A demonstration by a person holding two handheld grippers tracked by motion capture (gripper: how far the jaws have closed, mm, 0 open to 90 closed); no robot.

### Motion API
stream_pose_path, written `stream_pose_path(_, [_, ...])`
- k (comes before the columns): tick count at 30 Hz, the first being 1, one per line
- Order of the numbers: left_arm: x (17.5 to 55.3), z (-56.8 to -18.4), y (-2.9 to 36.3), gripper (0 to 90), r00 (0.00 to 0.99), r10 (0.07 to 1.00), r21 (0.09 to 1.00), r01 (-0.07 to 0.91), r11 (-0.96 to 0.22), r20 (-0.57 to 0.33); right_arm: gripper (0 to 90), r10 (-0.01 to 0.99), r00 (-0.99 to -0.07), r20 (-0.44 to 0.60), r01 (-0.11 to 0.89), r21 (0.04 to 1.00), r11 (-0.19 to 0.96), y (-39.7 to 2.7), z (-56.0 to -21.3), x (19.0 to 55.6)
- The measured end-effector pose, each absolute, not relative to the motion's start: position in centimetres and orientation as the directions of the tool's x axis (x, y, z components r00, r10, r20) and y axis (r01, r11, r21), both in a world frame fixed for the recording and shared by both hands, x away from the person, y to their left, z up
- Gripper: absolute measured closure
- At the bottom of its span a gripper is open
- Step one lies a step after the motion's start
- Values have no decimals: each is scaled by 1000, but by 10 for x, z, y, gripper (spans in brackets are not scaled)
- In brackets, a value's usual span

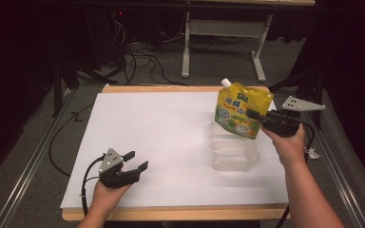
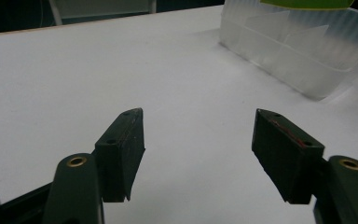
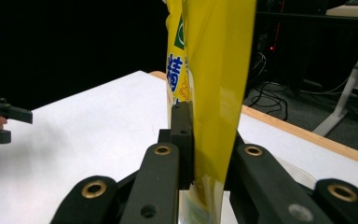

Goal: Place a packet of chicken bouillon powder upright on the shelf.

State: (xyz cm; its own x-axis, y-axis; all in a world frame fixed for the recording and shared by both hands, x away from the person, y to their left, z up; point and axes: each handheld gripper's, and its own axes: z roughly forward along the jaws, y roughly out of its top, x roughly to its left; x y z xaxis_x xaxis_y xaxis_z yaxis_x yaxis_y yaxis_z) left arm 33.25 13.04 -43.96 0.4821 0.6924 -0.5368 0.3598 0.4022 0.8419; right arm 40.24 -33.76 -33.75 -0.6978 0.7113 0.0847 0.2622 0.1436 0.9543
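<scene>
Pouch point(image 1: 241, 110), yellow with a white spout, hangs clamped at its edge in the right gripper point(image 1: 259, 117), held above the clear plastic bin point(image 1: 233, 152) on the white tabletop point(image 1: 161, 137). Left gripper point(image 1: 137, 161) rests near the front-left edge, jaws wide apart, holding nothing. Likely step: dropping the pouch into the bin. Best to centre it over the opening, lower bottom-first, then release.

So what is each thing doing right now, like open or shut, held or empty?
Left tool: open, holding nothing, low over the table.
Right tool: shut on the yellow pouch.
Yellow pouch: held in the air above the box, white cap on.
Clear plastic box: on the table, no lid, looks empty.
</scene>
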Motion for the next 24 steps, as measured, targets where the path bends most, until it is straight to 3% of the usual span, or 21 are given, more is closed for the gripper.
stream_pose_path(24, [332,-441,129,349,486,692,843,366,393,-534,846,700,-708,89,303,935,187,-332,-361,421])
